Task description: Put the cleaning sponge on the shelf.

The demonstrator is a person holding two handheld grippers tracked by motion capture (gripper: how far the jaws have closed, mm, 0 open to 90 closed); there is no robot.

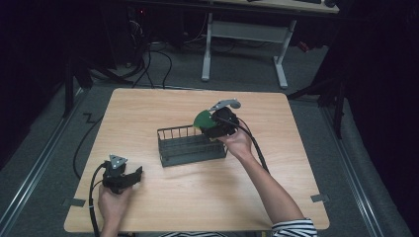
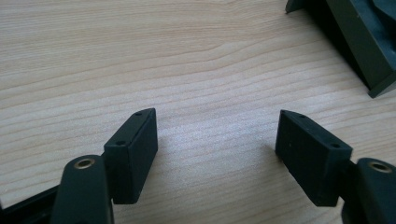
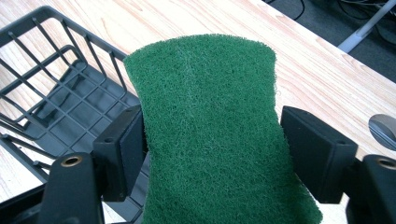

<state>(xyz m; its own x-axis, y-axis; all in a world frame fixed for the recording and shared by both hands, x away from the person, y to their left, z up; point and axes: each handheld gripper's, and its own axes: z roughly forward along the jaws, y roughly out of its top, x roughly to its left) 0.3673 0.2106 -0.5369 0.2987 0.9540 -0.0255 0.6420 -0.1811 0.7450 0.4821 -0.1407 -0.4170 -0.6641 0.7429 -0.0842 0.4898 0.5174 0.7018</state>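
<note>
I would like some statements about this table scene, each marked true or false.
1. The right hand-held gripper holds a green sponge. True.
2. The sponge lies flat on the rack floor. False: it is up between the jaws, at the rack's right end.
3. The left hand-held gripper grips a spoon. False: its jaws stand open with bare table between them.
4. The wire rack is dark. True.
5. The left hand-held gripper rests inside the rack. False: it is near the table's front left, apart from the rack.
</note>
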